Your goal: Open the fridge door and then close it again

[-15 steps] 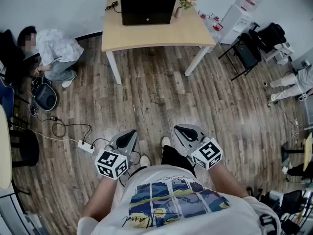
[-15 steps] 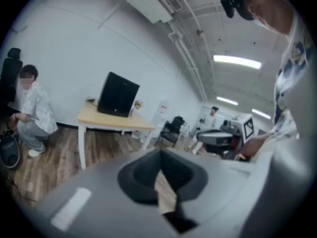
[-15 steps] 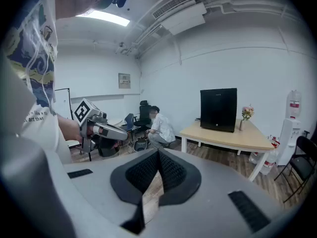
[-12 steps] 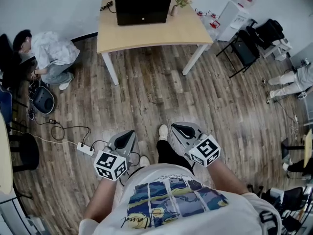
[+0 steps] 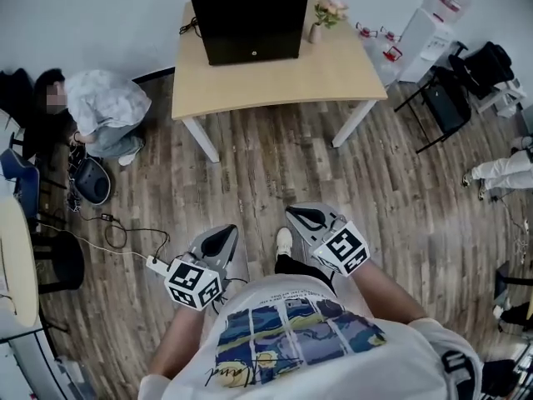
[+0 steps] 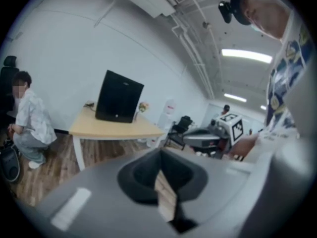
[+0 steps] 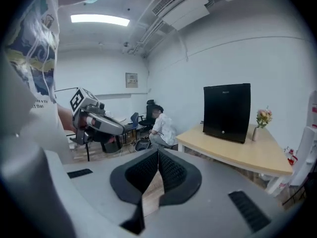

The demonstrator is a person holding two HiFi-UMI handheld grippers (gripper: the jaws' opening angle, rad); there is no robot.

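Observation:
The fridge (image 5: 250, 15) is a small black box with its door shut, standing on a light wooden table (image 5: 333, 73) at the far wall. It also shows in the left gripper view (image 6: 119, 97) and the right gripper view (image 7: 227, 112), well ahead of both. My left gripper (image 5: 218, 238) and right gripper (image 5: 304, 217) hang close in front of my body, over the wooden floor and far short of the table. Each one's jaws meet at the tip, left gripper (image 6: 159, 158) and right gripper (image 7: 158, 156), with nothing between them.
A person crouches at the left wall (image 5: 100, 107) beside bags. A power strip (image 5: 158, 265) and cables lie on the floor near my left gripper. A flower vase (image 5: 321, 19) stands on the table. Folding chairs (image 5: 445, 98) and a seated person's legs (image 5: 500, 173) are at the right.
The table and fridge have shifted right and a little nearer in the head view. My right gripper sits higher and my left gripper lower than before. Both stay shut.

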